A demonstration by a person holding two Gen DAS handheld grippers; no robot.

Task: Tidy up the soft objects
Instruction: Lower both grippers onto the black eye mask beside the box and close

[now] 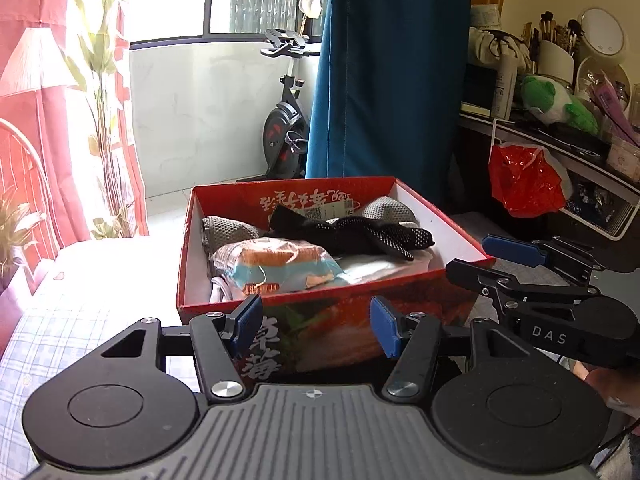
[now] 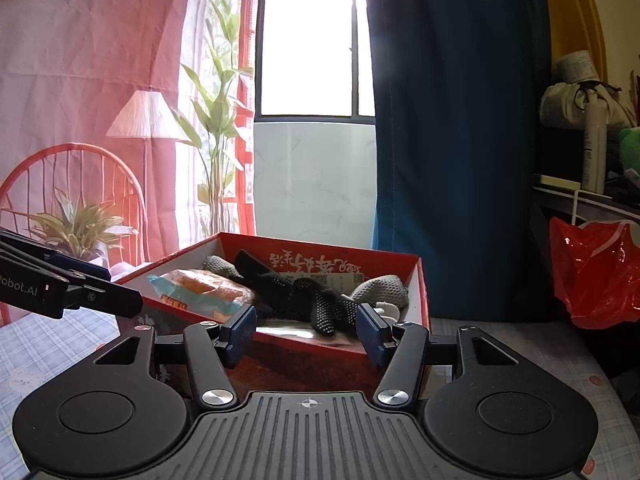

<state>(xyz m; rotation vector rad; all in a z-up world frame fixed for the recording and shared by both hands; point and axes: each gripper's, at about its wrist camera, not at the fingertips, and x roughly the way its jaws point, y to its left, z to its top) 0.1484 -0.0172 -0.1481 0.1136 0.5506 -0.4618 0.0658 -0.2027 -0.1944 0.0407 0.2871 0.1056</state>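
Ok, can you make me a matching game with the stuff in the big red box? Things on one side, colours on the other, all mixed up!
Things:
1. dotted glove
2. knitted cloth
3. snack packet
4. box

Colours:
A. red outside
B. black
C. grey
D. orange and pale blue

Pairs: 1-B, 2-C, 3-D, 4-A
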